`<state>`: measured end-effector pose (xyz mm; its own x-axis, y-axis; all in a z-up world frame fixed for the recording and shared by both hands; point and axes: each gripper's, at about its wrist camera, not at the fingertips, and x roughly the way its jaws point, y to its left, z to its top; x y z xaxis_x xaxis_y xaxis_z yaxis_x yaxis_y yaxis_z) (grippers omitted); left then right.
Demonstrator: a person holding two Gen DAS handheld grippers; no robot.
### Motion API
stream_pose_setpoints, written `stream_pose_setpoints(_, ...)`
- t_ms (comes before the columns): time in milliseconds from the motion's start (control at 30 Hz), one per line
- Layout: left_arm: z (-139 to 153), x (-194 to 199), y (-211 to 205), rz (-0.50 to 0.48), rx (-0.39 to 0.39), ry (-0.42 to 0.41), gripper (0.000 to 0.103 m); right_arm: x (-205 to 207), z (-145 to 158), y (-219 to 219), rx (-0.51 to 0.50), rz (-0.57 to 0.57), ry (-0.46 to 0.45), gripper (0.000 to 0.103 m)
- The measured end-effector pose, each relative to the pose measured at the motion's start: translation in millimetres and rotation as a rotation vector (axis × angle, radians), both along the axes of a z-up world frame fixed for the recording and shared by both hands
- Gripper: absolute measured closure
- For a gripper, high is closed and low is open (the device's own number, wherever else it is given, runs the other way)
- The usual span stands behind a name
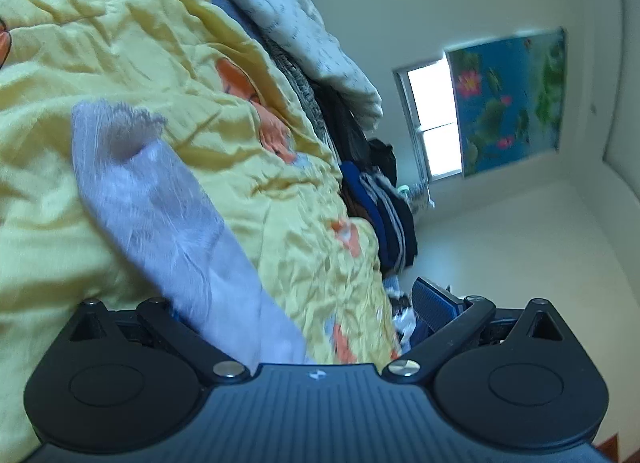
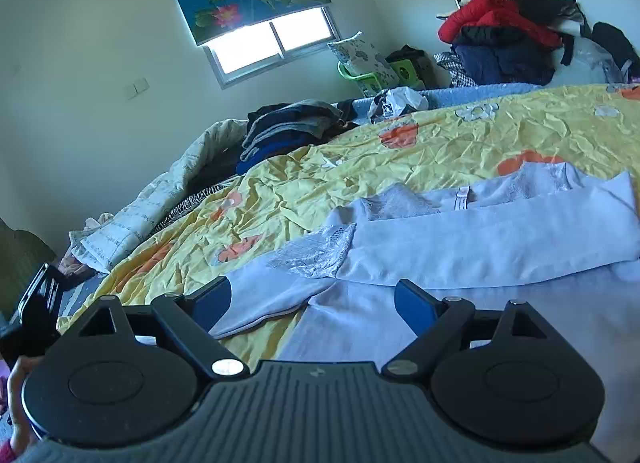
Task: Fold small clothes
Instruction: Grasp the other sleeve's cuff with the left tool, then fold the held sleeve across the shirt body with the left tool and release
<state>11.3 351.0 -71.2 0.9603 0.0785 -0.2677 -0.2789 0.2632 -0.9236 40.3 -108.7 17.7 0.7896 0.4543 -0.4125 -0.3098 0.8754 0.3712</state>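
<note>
A white long-sleeved top lies flat on the yellow flowered bedsheet, one sleeve folded across its body and a lace-trimmed sleeve reaching left. My right gripper hovers over the top's near edge, open, its blue fingers apart and pressing nothing. In the left wrist view the picture is rolled on its side. A white sleeve with a lace cuff runs down between the jaws of my left gripper and hides its left finger. Those jaws stand wide, and only the right blue finger shows.
A stack of dark folded clothes and a pale quilt lie at the bed's far left. A crumpled plastic bag sits at the far edge. A heap of red and dark jackets stands back right. A hand shows lower left.
</note>
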Motion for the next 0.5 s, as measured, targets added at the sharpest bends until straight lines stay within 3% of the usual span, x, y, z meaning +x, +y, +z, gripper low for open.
stream_pose_setpoints(133,0.9,6.0,12.4,0.043,-0.004,0.010,0.003,-3.8,0.1,0.8,-0.023,0.000,-0.002,0.012)
stream_pose_setpoints(200,-0.3,10.0,15.8,0.055,0.000,0.026,0.020,-6.1,0.1,-1.3,-0.024,-0.002,0.005,0.012)
stream_pose_setpoints(267,-5.4,16.6,19.1,0.028,-0.009,0.064,0.073,-9.8,1.1,-2.8,-0.032,-0.006,0.002,0.012)
stream_pose_setpoints(367,-13.2,22.0,18.8,0.002,-0.026,0.121,0.094,-15.6,3.4,-3.6,-0.063,-0.007,-0.015,0.012)
stream_pose_setpoints(500,-0.1,23.7,5.2,0.006,0.139,0.193,0.096,-19.1,4.4,-8.5,-0.078,-0.009,-0.028,0.010)
